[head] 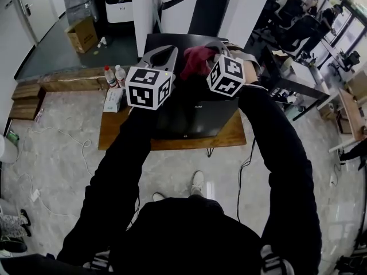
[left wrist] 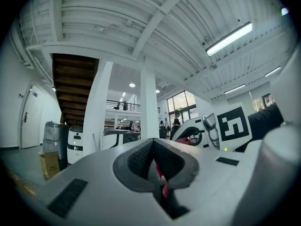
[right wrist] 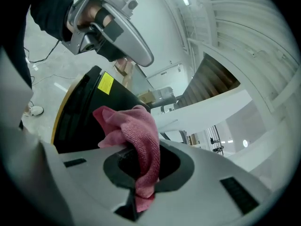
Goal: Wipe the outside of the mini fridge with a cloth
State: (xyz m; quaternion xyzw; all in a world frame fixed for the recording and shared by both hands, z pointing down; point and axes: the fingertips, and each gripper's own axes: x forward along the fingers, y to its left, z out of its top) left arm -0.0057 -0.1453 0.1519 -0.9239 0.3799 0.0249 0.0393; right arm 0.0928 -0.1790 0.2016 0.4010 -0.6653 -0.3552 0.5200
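Observation:
The black mini fridge (head: 195, 116) stands on a low wooden table (head: 230, 136) below both raised grippers. My right gripper (head: 207, 53) is shut on a pink-red cloth (head: 198, 62), which bunches over the jaws above the fridge top. In the right gripper view the cloth (right wrist: 136, 135) hangs down through the shut jaws, with the fridge (right wrist: 84, 112) behind it. My left gripper (head: 172, 50) is shut, just left of the cloth and apart from it. In its own view it points up at the ceiling, with only a thin pink sliver in the slit.
Two bottles (head: 110, 76) and a tissue box (head: 113, 99) sit on the table's left end. A cardboard box (head: 82, 34) lies on the floor behind. Cables trail over the floor at left. Desks with people (head: 309, 16) fill the right side.

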